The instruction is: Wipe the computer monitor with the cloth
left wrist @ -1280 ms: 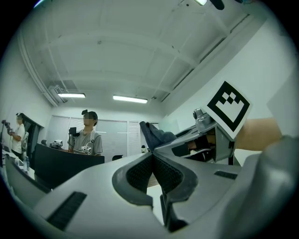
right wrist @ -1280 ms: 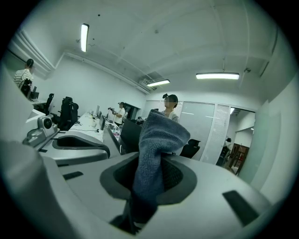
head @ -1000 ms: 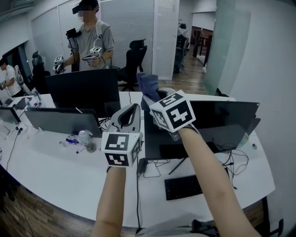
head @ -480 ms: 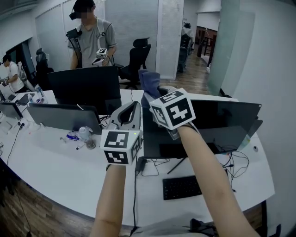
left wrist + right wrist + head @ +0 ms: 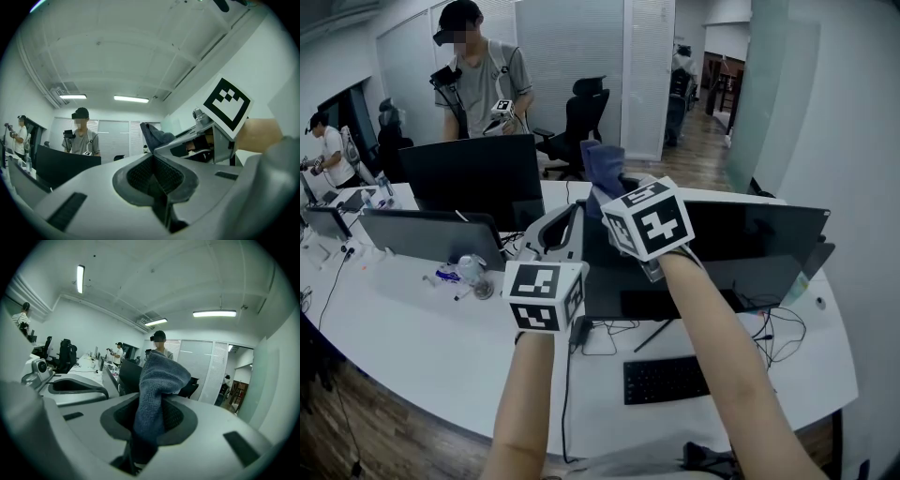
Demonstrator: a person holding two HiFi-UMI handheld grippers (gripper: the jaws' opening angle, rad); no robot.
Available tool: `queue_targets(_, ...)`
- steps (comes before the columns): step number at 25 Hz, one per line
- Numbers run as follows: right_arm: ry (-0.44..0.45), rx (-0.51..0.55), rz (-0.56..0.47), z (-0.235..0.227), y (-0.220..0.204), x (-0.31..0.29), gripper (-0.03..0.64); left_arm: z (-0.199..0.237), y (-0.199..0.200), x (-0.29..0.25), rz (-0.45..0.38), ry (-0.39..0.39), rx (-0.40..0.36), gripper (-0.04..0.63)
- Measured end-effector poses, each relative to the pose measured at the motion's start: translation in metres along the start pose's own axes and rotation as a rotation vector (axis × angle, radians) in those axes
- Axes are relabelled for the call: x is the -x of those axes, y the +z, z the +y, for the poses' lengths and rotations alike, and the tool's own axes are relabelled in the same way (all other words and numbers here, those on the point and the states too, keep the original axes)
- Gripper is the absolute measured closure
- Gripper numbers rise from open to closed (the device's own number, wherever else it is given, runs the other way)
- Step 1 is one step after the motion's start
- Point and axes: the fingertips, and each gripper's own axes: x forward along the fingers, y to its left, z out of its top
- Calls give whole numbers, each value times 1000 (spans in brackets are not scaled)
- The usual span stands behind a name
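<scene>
A dark monitor (image 5: 741, 248) stands on the white desk (image 5: 422, 352), its screen tilted back. My right gripper (image 5: 605, 192) is raised above the monitor's top left corner, shut on a blue-grey cloth (image 5: 603, 167) that sticks up out of its jaws. In the right gripper view the cloth (image 5: 157, 385) fills the gap between the jaws. My left gripper (image 5: 561, 225) is held up just left of the right one, shut with nothing in it; its jaws (image 5: 157, 180) meet in the left gripper view.
A black keyboard (image 5: 667, 379) and cables (image 5: 609, 336) lie in front of the monitor. Left on the desk are a laptop (image 5: 429, 239), a second monitor (image 5: 471, 176) and small items (image 5: 464, 277). A person (image 5: 478, 80) with grippers stands behind; office chairs (image 5: 581, 122) beyond.
Both grippers have stayed almost still with the cloth held. The head view has drifted slightly, and the person behind the desks has shifted position.
</scene>
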Motion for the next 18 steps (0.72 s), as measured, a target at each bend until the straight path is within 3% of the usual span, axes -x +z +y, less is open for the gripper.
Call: queue_targets(18, -35, -36, 17, -35, -18, 28, 526, -39, 4, -9, 11, 4, -19, 586)
